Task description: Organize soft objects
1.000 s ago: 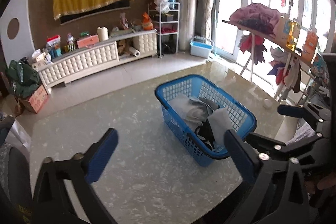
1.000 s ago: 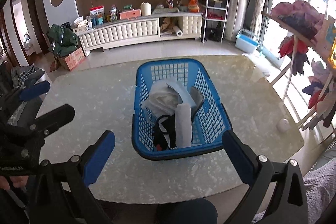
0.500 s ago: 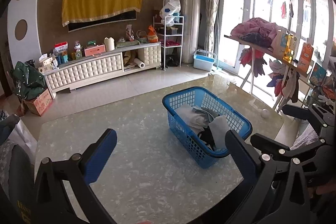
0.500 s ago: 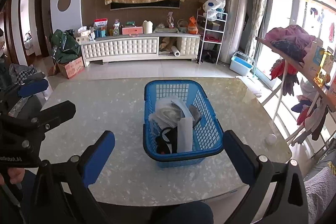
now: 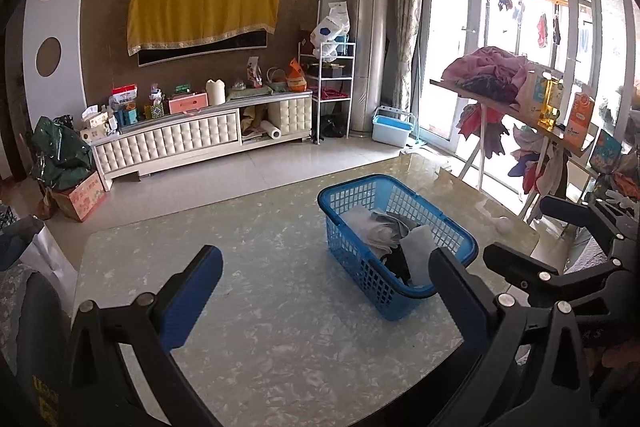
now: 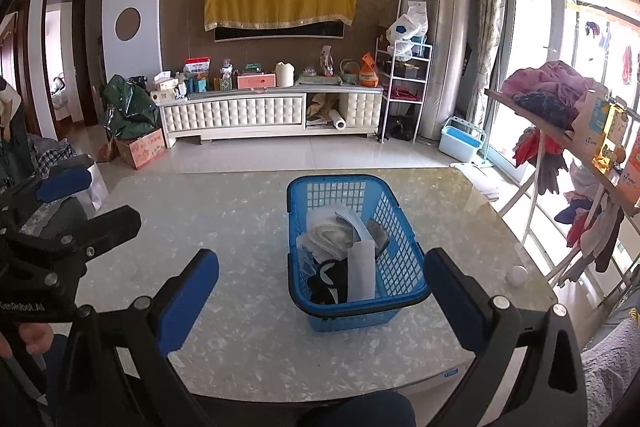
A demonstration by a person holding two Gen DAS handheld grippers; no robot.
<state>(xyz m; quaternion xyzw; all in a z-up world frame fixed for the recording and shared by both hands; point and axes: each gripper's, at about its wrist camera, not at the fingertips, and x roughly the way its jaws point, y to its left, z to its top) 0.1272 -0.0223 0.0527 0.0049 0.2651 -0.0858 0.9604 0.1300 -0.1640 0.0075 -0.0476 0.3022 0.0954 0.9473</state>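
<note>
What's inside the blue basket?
The blue basket holds a heap of soft things: a crumpled white cloth, a flat white folded piece, something grey and a black item. Whatever lies underneath the heap is covered.

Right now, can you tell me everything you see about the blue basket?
The blue basket looks like plastic, with lattice walls full of square holes and a smooth rounded rim. It stands upright on the marbled table, nearer its right side. Inside lies a jumble of white, grey and black clothes. Neither hand-held gripper touches it.
</note>
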